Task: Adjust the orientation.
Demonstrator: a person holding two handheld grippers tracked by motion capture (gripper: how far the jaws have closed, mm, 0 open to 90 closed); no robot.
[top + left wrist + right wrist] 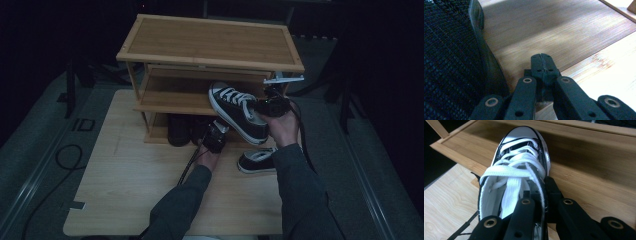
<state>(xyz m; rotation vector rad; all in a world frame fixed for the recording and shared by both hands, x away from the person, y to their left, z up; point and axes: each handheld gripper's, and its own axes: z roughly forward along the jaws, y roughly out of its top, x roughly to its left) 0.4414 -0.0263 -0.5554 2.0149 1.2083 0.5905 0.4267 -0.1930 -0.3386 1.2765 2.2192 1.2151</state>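
Observation:
My right gripper [260, 107] is shut on the side wall of a black sneaker [236, 111] with white laces and a white toe cap. It holds the sneaker in the air, toe toward the middle shelf of the bamboo shoe rack [210, 45]. In the right gripper view one jaw of the right gripper [539, 193] sits inside the sneaker [520, 160] and the other outside. My left gripper [216, 134] is low, in front of the bottom shelf. Its jaws meet with nothing between them, so the left gripper [541, 62] is shut, beside a dark fabric shoe [449, 62].
A matching sneaker [256, 161] lies on the pale wooden board [125, 180] under my right forearm. Dark shoes [180, 129] stand on the rack's bottom shelf. The rack's top shelf is bare. Cables [67, 155] lie on the grey floor at the left.

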